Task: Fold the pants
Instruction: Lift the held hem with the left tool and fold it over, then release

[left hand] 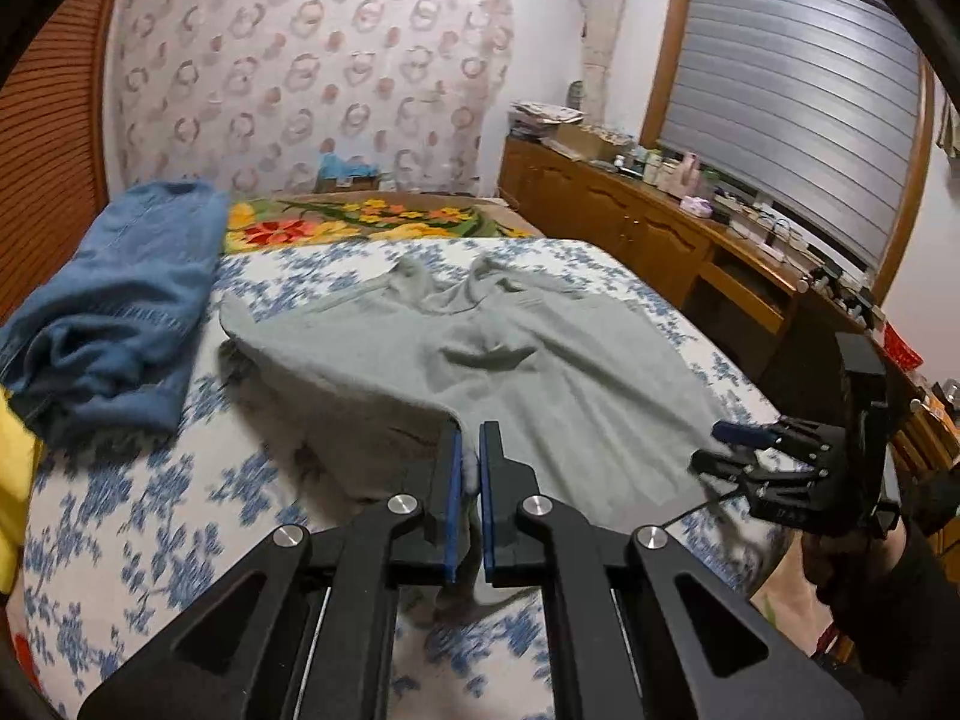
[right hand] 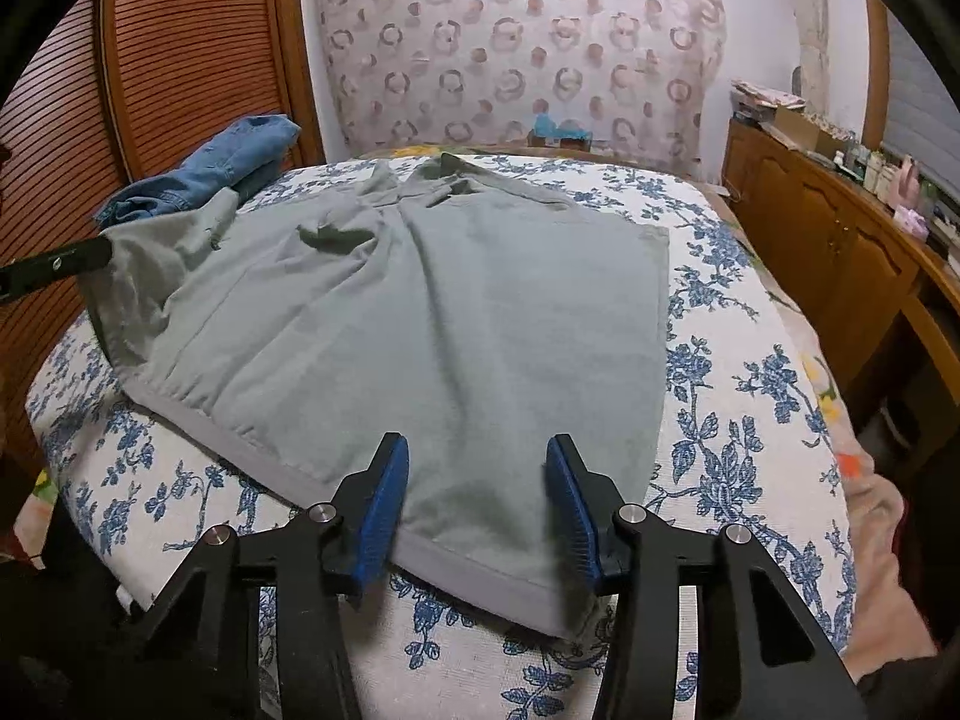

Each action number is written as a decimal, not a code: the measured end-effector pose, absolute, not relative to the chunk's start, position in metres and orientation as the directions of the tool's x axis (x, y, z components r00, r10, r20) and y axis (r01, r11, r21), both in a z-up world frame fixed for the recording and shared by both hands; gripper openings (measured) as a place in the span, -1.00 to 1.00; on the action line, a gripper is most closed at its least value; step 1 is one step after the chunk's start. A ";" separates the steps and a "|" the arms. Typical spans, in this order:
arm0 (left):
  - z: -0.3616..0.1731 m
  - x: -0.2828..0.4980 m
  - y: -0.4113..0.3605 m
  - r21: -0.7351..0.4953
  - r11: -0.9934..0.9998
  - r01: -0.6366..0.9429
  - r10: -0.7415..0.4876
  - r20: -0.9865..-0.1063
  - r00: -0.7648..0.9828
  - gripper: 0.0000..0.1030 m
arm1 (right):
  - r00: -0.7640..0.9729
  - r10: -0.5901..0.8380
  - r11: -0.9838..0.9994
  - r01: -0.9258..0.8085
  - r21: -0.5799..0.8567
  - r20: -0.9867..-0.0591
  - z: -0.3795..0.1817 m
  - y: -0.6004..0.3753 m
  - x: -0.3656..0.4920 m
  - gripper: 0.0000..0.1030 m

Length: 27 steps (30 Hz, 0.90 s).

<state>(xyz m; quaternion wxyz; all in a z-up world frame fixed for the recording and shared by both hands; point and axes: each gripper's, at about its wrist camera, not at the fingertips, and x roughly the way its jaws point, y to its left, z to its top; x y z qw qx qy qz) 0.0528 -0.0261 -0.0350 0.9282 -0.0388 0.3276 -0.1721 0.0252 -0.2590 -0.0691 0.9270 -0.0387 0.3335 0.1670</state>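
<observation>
Jeans: a blue bundle, loosely folded, at the bed's far left edge, just beside the pants; in the right wrist view it lies against the far left corner, next to the slatted wooden door.
Left gripper: its blue-padded jaws are pressed together on a fold of the pants' grey cloth; the pinched edge is lifted off the sheet and the cloth slopes away from it. In the right wrist view only a black finger shows at the left, with the grey cloth pulled up to it.
Pants: grey, spread across the middle of the bed, waistband along the near edge, legs reaching toward the far edge; the left side is raised and wrinkled, the right side lies flat.
Bed: covered by a white sheet with blue flowers; a blanket with red and yellow flowers shows at the far edge.
Right gripper: about half open, standing over the waistband near the pants' near right corner; cloth lies between the pads, which do not press on it.
Cabinet: wooden, along the bed's right side, its top crowded with small items.
</observation>
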 end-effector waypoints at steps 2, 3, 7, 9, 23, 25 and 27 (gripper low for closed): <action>-0.031 0.058 -0.034 -0.189 0.930 0.315 -0.364 -0.592 0.719 -0.88 | 0.720 0.291 0.940 -0.339 0.046 -0.631 -0.069 -0.260 0.024 -0.03; -0.030 0.061 -0.039 -0.187 0.928 0.323 -0.369 -0.593 0.716 -0.88 | 0.720 0.291 0.940 -0.339 0.047 -0.630 -0.069 -0.261 0.023 -0.03; -0.028 0.070 -0.054 -0.181 0.918 0.352 -0.388 -0.594 0.705 -0.88 | 0.718 0.300 0.940 -0.336 0.064 -0.628 -0.067 -0.269 0.022 -0.03; -0.029 0.074 -0.059 -0.178 0.916 0.360 -0.391 -0.600 0.698 -0.88 | 0.716 0.301 0.940 -0.335 0.068 -0.630 -0.068 -0.272 0.023 -0.03; -0.014 0.091 -0.105 -0.167 0.879 0.446 -0.449 -0.603 0.659 -0.89 | 0.718 0.298 0.945 -0.313 0.091 -0.629 -0.067 -0.289 0.023 -0.03; -0.008 0.090 -0.112 -0.169 0.868 0.466 -0.467 -0.595 0.655 -0.89 | 0.722 0.296 0.947 -0.307 0.094 -0.625 -0.066 -0.292 0.022 -0.03; -0.002 0.090 -0.121 -0.170 0.857 0.487 -0.485 -0.589 0.647 -0.89 | 0.727 0.296 0.948 -0.306 0.093 -0.620 -0.064 -0.296 0.020 -0.03</action>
